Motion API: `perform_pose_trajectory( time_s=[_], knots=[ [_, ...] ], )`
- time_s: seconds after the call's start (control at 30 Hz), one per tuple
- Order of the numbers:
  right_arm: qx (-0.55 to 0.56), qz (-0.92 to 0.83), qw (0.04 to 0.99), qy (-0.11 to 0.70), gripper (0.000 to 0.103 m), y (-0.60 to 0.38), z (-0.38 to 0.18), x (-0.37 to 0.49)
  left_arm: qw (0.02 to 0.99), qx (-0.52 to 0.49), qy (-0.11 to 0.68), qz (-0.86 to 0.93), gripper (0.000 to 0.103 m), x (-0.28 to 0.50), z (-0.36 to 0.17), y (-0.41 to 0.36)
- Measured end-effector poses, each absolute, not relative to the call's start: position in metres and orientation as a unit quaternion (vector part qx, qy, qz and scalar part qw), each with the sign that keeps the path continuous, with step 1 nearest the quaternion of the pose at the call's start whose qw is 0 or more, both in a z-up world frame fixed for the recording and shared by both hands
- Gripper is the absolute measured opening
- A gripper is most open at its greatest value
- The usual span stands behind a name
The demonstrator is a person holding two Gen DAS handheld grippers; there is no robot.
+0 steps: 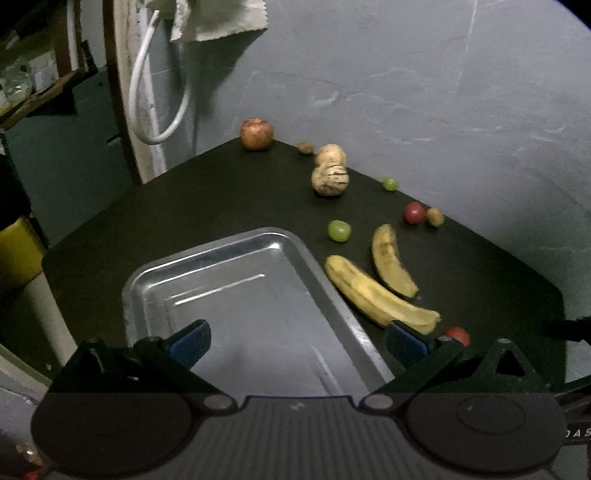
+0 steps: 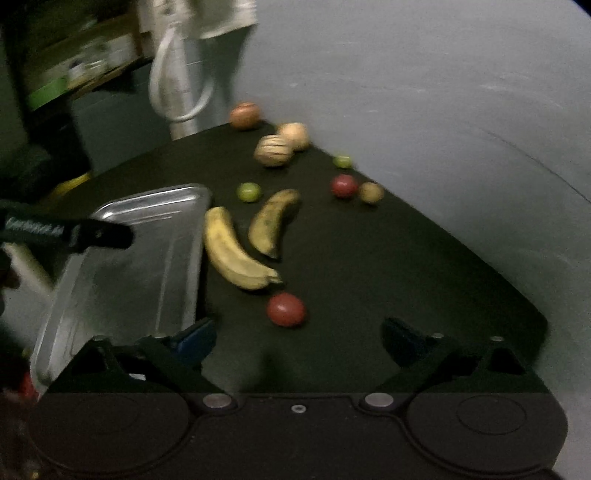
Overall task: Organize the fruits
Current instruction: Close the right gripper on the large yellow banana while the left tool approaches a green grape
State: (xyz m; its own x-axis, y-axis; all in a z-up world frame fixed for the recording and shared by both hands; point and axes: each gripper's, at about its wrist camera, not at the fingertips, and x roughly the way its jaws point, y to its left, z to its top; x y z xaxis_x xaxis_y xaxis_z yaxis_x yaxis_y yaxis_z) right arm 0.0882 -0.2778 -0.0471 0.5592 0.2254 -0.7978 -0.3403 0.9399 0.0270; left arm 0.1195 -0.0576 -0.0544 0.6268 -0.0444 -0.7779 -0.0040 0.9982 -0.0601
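An empty metal tray (image 1: 236, 280) lies on the black table; it also shows in the right wrist view (image 2: 147, 236). Two bananas (image 1: 373, 291) (image 1: 391, 262) lie just right of it. A red fruit (image 2: 286, 309) sits near the long banana's (image 2: 232, 254) end. An apple (image 1: 256, 133), two pale striped melons (image 1: 330, 179), green grapes (image 1: 339, 230) and small red and brown fruits (image 1: 414, 213) lie farther back. My left gripper (image 1: 297, 345) is open and empty over the tray's near end. My right gripper (image 2: 297, 341) is open and empty, just short of the red fruit.
A grey wall (image 1: 406, 74) runs behind the table's far edge. A white cable (image 1: 147, 96) and a cloth (image 1: 218, 18) hang at the back left. A yellow object (image 1: 18, 251) stands left of the table. The left gripper's body (image 2: 66, 232) reaches over the tray.
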Motion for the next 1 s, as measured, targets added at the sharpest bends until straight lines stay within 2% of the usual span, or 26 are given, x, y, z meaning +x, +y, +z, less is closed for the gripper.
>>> perform_pose_trajectory(
  time_s=[0.17, 0.43, 0.6, 0.7, 1.0],
  knots=[
    [-0.086, 0.228, 0.866, 0.437, 0.081, -0.27, -0.056, 0.118, 0.896, -0.029, 0.442, 0.006, 0.103, 0.125, -0.059, -0.054],
    [-0.096, 0.297, 0.847, 0.43, 0.076, -0.253, -0.067, 0.148, 0.896, 0.002, 0.438, -0.068, 0.103, 0.156, -0.058, -0.054],
    [-0.107, 0.333, 0.829, 0.437, 0.056, -0.234, -0.074, 0.159, 0.893, 0.049, 0.429, -0.13, 0.101, 0.193, -0.058, -0.039],
    [-0.111, 0.341, 0.823, 0.441, 0.045, -0.225, -0.079, 0.166, 0.884, 0.086, 0.426, -0.17, 0.096, 0.216, -0.061, -0.034],
    [-0.154, 0.323, 0.819, 0.448, 0.044, -0.211, -0.083, 0.177, 0.83, 0.16, 0.411, -0.34, 0.092, 0.265, -0.08, -0.047]
  ],
)
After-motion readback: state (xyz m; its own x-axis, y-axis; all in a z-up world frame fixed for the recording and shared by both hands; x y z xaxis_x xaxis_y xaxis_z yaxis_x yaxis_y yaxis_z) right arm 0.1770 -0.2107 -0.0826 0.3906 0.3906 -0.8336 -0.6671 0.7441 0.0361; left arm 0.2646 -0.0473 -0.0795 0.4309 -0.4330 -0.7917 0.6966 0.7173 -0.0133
